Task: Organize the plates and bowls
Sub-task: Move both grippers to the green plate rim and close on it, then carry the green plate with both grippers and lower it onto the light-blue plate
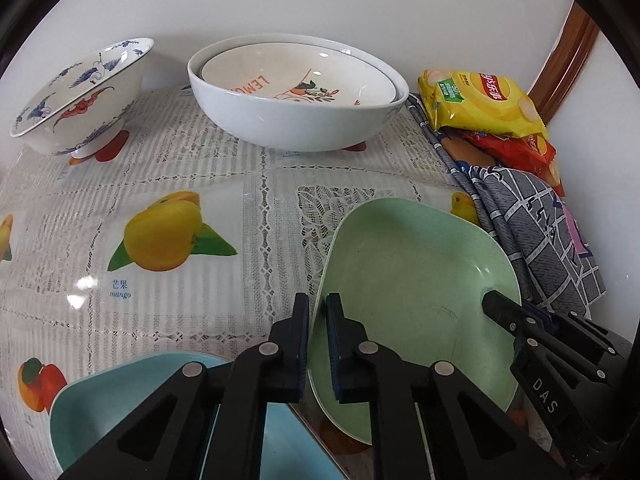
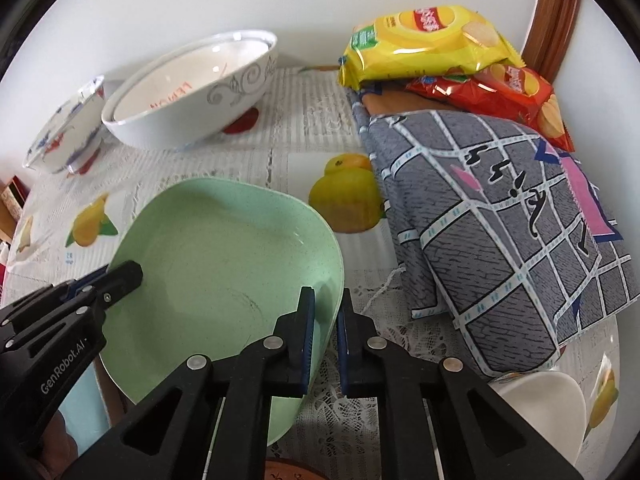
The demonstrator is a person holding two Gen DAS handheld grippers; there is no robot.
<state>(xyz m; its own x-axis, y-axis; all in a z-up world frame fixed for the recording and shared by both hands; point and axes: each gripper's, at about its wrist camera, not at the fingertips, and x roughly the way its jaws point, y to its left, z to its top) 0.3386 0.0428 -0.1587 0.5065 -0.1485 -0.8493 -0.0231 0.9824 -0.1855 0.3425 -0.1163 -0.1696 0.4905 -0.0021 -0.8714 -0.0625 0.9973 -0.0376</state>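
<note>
A pale green squarish plate [image 1: 408,264] [image 2: 224,248] sits on the fruit-print tablecloth [image 1: 168,176], held from both sides. My left gripper [image 1: 318,312] is shut on its left rim, one pad inside and one outside. My right gripper [image 2: 326,308] is shut on the opposite rim in the same way. Each wrist view shows the other gripper's black fingers [image 1: 496,304] [image 2: 128,274] reaching over the far rim. A light blue plate [image 1: 120,396] lies under my left gripper. At the back, a large white bowl [image 1: 296,120] [image 2: 188,96] holds a "LEMON" dish [image 1: 296,76].
A crane-patterned bowl [image 1: 80,96] [image 2: 68,132] leans at the back left. Yellow [image 2: 424,40] and red [image 2: 504,96] chip bags lie on a grey patterned cloth [image 2: 500,232] along the right side. A white plate [image 2: 552,404] lies near the front right, below the cloth. A wall stands behind the table.
</note>
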